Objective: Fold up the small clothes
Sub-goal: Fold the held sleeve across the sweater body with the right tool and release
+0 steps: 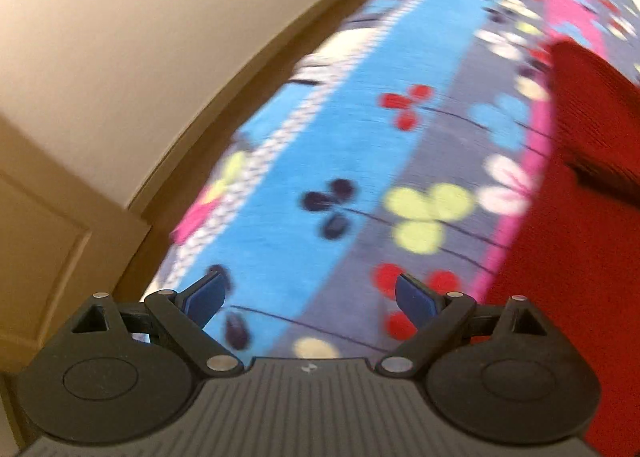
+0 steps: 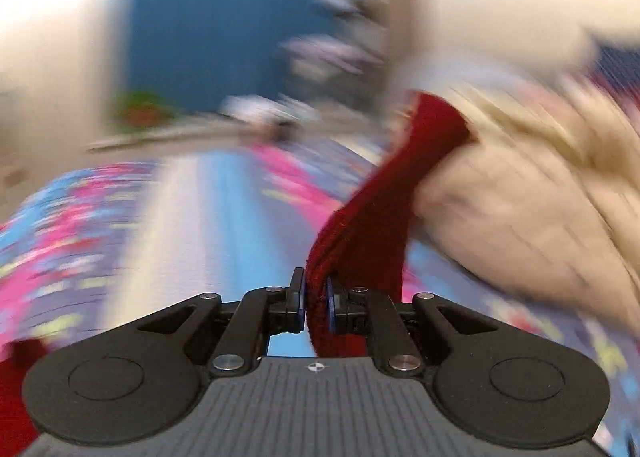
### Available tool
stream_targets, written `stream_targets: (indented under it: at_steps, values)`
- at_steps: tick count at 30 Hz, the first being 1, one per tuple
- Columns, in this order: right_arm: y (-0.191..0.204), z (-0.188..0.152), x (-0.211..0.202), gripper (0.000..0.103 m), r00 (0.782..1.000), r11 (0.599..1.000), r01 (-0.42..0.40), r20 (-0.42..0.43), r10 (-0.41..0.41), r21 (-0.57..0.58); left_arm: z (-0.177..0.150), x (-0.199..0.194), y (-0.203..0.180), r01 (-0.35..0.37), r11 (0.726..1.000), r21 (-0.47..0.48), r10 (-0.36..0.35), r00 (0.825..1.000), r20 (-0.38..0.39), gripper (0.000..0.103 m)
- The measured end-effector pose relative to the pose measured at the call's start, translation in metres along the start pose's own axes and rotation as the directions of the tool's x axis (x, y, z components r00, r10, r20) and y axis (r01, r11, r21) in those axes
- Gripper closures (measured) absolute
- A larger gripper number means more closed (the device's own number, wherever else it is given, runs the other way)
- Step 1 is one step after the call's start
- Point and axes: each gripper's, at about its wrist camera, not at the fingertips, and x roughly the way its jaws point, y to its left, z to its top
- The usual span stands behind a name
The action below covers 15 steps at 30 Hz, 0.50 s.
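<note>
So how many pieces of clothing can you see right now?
2. A red knit garment pinched in the right claw, and a cream knit garment beside it. More may be hidden.

A cream wall (image 1: 120,37) runs beside a bed spread with a bright flowered blanket (image 1: 340,161).

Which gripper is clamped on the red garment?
The right gripper: its jaws pinch the red garment. The left gripper stands open, empty above the blanket.

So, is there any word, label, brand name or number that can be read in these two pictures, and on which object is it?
None can be read.
Left gripper: only a small emblem, no letters.
Right gripper: only a small emblem, no letters.
Flowered blanket: pattern only, no text.
</note>
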Motion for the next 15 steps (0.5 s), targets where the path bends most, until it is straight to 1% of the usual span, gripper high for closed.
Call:
stream_targets:
  at_steps: [1, 2, 3, 4, 5, 6, 7, 8, 9, 10, 11, 12, 13, 14, 15]
  values:
    - [0.041, -0.006, -0.009, 0.093, 0.996, 0.995, -0.09, 0.004, 0.09, -0.054, 0.0, 0.004, 0.01, -0.003, 1.0, -0.02, 0.003, 1.0, -0.001, 0.008]
    - [0.081, -0.018, -0.018, 0.092, 0.984, 0.978, -0.18, -0.01, 0.18, -0.102, -0.002, 0.007, 0.02, -0.007, 0.999, -0.034, 0.007, 1.0, -0.004, 0.008]
    - [0.123, -0.037, -0.025, 0.091, 0.96, 0.948, -0.278, -0.049, 0.274, -0.153, -0.004, 0.01, 0.026, -0.012, 0.999, -0.039, 0.012, 1.0, -0.009, 0.008]
    - [0.158, -0.059, -0.028, 0.081, 0.925, 0.905, -0.377, -0.132, 0.356, -0.198, -0.006, 0.014, 0.031, -0.017, 0.999, -0.04, 0.017, 1.0, -0.019, 0.008]
    - [0.185, -0.082, -0.027, 0.072, 0.877, 0.854, -0.465, -0.25, 0.409, -0.234, -0.009, 0.018, 0.037, -0.02, 0.999, -0.04, 0.019, 0.999, -0.033, 0.008]
    - [0.21, -0.11, -0.027, 0.055, 0.832, 0.817, -0.514, -0.384, 0.4, -0.262, -0.012, 0.021, 0.042, -0.019, 0.999, -0.042, 0.017, 0.999, -0.045, 0.008]
    - [0.221, -0.131, -0.033, 0.051, 0.817, 0.802, -0.519, -0.446, 0.365, -0.295, -0.014, 0.024, 0.048, -0.011, 0.999, -0.048, 0.008, 0.999, -0.053, 0.008]
    - [0.22, -0.141, -0.043, 0.049, 0.847, 0.797, -0.493, -0.4, 0.349, -0.348, -0.017, 0.026, 0.051, -0.002, 0.999, -0.05, 0.0, 0.999, -0.054, 0.008]
    - [0.211, -0.144, -0.056, 0.045, 0.868, 0.786, -0.478, -0.343, 0.358, -0.391, -0.02, 0.028, 0.053, 0.0, 0.999, -0.047, -0.003, 0.999, -0.052, 0.008]
    - [0.196, -0.139, -0.06, 0.042, 0.869, 0.792, -0.478, -0.339, 0.362, -0.38, -0.023, 0.03, 0.053, -0.002, 0.999, -0.038, 0.0, 0.999, -0.048, 0.008]
    - [0.178, -0.13, -0.06, 0.042, 0.867, 0.816, -0.472, -0.34, 0.363, -0.334, -0.025, 0.032, 0.052, -0.006, 1.0, -0.023, 0.005, 0.999, -0.047, 0.008]
    - [0.149, -0.117, -0.055, 0.042, 0.877, 0.858, -0.444, -0.321, 0.358, -0.258, -0.026, 0.035, 0.048, -0.005, 1.0, -0.009, 0.005, 0.999, -0.047, 0.008]
    - [0.125, -0.106, -0.05, 0.042, 0.899, 0.897, -0.394, -0.289, 0.331, -0.201, -0.028, 0.037, 0.045, 0.001, 1.0, -0.002, -0.002, 0.999, -0.046, 0.008]
    - [0.101, -0.095, -0.042, 0.043, 0.925, 0.932, -0.326, -0.258, 0.28, -0.158, -0.028, 0.038, 0.041, 0.013, 1.0, 0.002, -0.013, 0.999, -0.047, 0.008]
    - [0.074, -0.085, -0.029, 0.045, 0.949, 0.963, -0.239, -0.238, 0.205, -0.126, -0.028, 0.038, 0.036, 0.027, 1.0, 0.002, -0.027, 0.998, -0.048, 0.008]
